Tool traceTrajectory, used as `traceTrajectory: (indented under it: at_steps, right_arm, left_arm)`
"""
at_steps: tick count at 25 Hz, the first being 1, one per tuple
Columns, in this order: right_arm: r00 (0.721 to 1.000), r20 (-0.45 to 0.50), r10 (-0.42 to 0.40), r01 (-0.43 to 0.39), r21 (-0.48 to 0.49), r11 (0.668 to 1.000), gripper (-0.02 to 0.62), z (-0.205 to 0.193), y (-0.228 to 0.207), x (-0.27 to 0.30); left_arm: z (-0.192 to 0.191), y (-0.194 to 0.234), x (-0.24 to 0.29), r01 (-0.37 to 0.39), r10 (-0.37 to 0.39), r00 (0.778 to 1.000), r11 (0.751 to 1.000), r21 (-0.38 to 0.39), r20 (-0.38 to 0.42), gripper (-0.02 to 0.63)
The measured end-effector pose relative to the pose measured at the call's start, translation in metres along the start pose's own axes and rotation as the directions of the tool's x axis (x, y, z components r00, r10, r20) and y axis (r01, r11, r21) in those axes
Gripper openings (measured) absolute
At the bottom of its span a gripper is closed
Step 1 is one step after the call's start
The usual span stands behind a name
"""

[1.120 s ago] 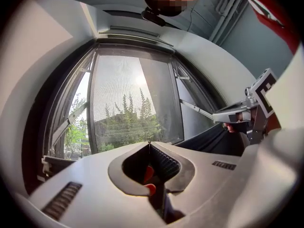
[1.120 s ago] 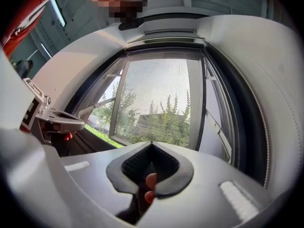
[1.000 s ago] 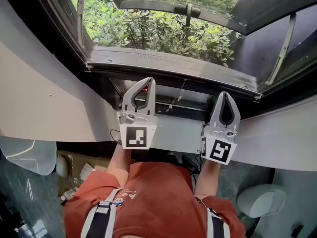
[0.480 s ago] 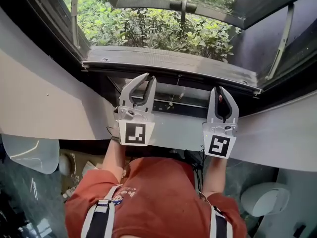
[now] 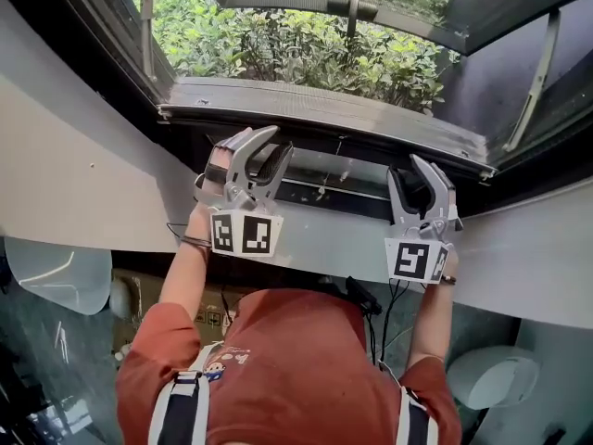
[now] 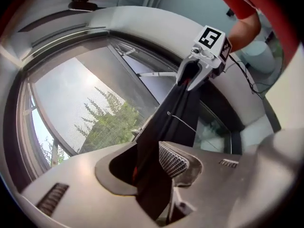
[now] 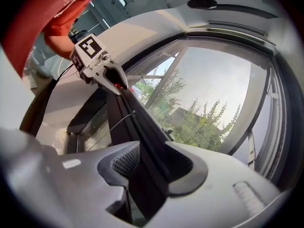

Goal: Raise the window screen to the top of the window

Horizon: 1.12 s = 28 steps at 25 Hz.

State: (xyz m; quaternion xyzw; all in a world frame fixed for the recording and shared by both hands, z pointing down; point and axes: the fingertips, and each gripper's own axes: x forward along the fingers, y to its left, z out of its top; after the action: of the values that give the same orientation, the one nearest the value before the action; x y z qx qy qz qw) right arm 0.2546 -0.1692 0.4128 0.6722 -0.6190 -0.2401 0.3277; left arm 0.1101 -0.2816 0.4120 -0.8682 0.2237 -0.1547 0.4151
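The jaws of the left gripper (image 5: pixel 275 142) and right gripper (image 5: pixel 408 170) are being opened, unclenched, astride the screen's dark bottom rail (image 5: pixel 338 196) at lower frame centre. With mesh (image 7: pixel 213 80) being seen spanning the window, the raising is being judged as not yet done

Left gripper (image 5: pixel 269 142) and right gripper (image 5: pixel 415 170), clamped shut a second ago, are now rolled and opening, with the screen bar (image 5: pixel 343 123) loose between the jaws.
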Motion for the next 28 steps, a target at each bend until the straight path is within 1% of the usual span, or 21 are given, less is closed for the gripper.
traceTrajectory:
  at_steps: [3, 7, 10, 12, 14, 15, 17, 21, 25, 26, 28]
  right_arm:
    - [0.998, -0.057, 0.041, -0.045, -0.07, 0.997, 0.179, -0.012, 0.002, 0.005]
    - [0.993, -0.083, 0.089, -0.095, -0.064, 0.993, 0.181, -0.018, 0.003, 0.01]
    - [0.988, -0.113, 0.107, -0.119, -0.105, 0.987, 0.181, -0.023, 0.003, 0.014]
    - [0.986, -0.122, 0.115, -0.131, -0.132, 0.983, 0.181, -0.024, 0.005, 0.014]
    - [0.986, -0.124, 0.114, -0.133, -0.156, 0.979, 0.181, -0.024, 0.005, 0.014]
    - [0.986, -0.122, 0.111, -0.13, -0.164, 0.978, 0.181, -0.024, 0.006, 0.014]
    - [0.988, -0.117, 0.104, -0.124, -0.175, 0.977, 0.179, -0.024, 0.006, 0.014]
    - [0.99, -0.103, 0.092, -0.109, -0.177, 0.978, 0.179, -0.024, 0.006, 0.014]
    - [0.992, -0.089, 0.09, -0.101, -0.135, 0.986, 0.178, -0.022, 0.003, 0.015]
    - [0.992, -0.09, 0.084, -0.095, -0.133, 0.987, 0.159, -0.023, 0.003, 0.016]
    - [0.995, -0.083, 0.06, -0.071, -0.143, 0.987, 0.15, -0.024, 0.004, 0.016]
  left_arm:
    - [-0.012, -0.003, 0.005, 0.049, -0.044, 0.997, 0.996, 0.077, -0.061, 0.14]
    - [-0.022, 0.001, 0.009, 0.06, -0.044, 0.994, 0.985, 0.162, -0.101, 0.14]
    - [-0.023, 0.001, 0.011, 0.075, -0.054, 0.992, 0.979, 0.188, -0.111, 0.146]
    - [-0.023, -0.001, 0.011, 0.104, -0.078, 0.988, 0.974, 0.201, -0.13, 0.144]
    - [-0.028, -0.009, 0.012, 0.164, -0.123, 0.976, 0.958, 0.235, -0.182, 0.14]
    - [-0.03, -0.012, 0.013, 0.19, -0.137, 0.968, 0.947, 0.258, -0.209, 0.175]
    - [-0.031, -0.012, 0.015, 0.21, -0.144, 0.961, 0.936, 0.282, -0.236, 0.175]
    - [-0.03, -0.011, 0.015, 0.222, -0.167, 0.958, 0.946, 0.235, -0.231, 0.175]
    - [-0.028, -0.01, 0.016, 0.221, -0.182, 0.959, 0.961, 0.166, -0.218, 0.175]
    - [-0.028, -0.01, 0.016, 0.213, -0.178, 0.961, 0.964, 0.158, -0.214, 0.173]
    - [-0.029, -0.011, 0.017, 0.202, -0.167, 0.964, 0.966, 0.164, -0.205, 0.172]
